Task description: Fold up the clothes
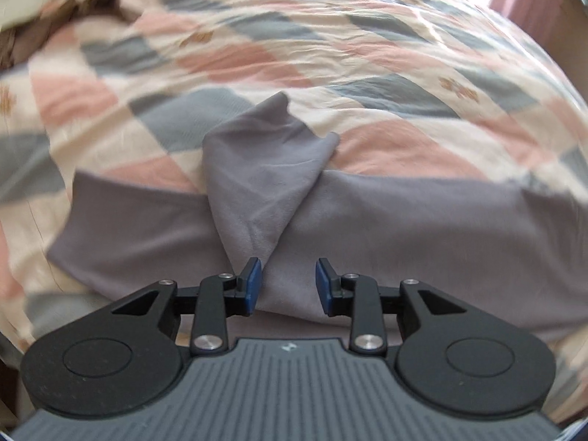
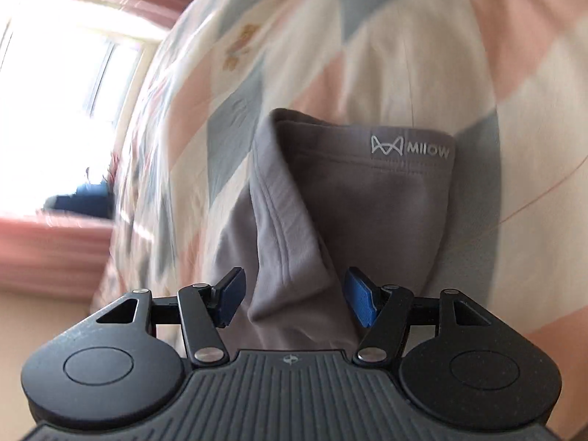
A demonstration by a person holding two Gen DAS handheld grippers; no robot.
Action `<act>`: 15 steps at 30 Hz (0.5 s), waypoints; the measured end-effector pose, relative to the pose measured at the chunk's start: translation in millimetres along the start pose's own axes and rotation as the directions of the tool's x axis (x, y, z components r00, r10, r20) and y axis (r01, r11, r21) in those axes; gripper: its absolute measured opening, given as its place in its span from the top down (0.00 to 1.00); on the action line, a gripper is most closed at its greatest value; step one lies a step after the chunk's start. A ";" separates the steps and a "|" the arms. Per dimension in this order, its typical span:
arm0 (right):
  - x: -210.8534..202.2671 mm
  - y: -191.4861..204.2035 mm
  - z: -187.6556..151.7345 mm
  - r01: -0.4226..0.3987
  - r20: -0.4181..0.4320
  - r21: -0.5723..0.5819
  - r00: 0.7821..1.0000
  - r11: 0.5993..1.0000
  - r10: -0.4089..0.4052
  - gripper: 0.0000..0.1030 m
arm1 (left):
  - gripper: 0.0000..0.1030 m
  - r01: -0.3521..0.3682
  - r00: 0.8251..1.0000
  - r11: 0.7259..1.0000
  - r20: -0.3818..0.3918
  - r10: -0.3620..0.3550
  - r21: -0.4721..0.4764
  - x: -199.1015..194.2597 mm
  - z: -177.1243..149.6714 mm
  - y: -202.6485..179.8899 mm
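Patchwork bedspread [image 1: 386, 55] fills both views. Grey garment [image 1: 367, 220] lies flat on bedspread, one corner folded over its middle. Left gripper [image 1: 288, 283] and right gripper [image 2: 294, 299]: jaws apart over garment, gripping nothing.

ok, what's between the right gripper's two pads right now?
A folded ridge of the grey garment runs up between the open pads of the right gripper, seen in the right wrist view. Whether either pad touches it is unclear.
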State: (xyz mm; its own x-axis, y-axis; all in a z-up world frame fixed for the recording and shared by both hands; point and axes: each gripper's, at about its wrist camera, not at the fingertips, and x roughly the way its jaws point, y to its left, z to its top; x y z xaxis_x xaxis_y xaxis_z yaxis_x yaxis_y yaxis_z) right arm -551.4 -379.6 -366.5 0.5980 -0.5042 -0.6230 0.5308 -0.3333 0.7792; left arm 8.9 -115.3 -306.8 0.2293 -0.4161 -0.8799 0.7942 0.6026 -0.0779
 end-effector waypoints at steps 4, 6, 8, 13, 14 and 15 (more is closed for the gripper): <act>-20.3 16.1 24.1 0.118 0.092 -0.162 0.990 0.980 -0.104 0.94 | 0.74 0.024 1.000 0.996 -0.008 -0.024 -0.084 2.7 0.5 16.9; -33.3 16.6 38.7 0.208 0.135 -0.208 0.974 0.956 -0.182 0.94 | 0.73 0.020 1.000 0.997 -0.004 -0.021 -0.079 0.2 -0.1 20.5; -36.0 3.5 47.5 0.278 0.129 -0.158 0.957 0.948 -0.259 0.93 | 0.73 0.009 1.000 0.999 -0.002 -0.009 -0.045 -0.8 -2.1 17.4; -44.1 -30.2 43.6 0.174 0.123 0.037 0.976 0.984 -0.177 0.65 | 0.69 -0.023 0.999 0.998 0.026 0.021 0.060 -1.3 -0.9 -0.1; -45.4 -32.0 40.9 0.154 0.137 0.048 0.978 0.987 -0.159 0.56 | 0.65 -0.038 0.998 0.995 0.043 0.034 0.096 -1.8 1.5 -5.8; -45.8 -32.8 38.5 0.145 0.145 0.049 0.978 0.988 -0.150 0.54 | 0.64 -0.054 0.997 0.989 0.063 0.046 0.134 -1.7 4.7 -11.9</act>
State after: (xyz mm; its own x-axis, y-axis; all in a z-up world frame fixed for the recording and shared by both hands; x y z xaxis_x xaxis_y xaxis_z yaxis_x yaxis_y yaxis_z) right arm -619.3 -376.3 -360.8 0.4179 -0.5584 -0.7166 0.5816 -0.4415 0.6832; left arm 1.7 -125.0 -302.2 0.3006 -0.4300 -0.8513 0.8489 0.5274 0.0334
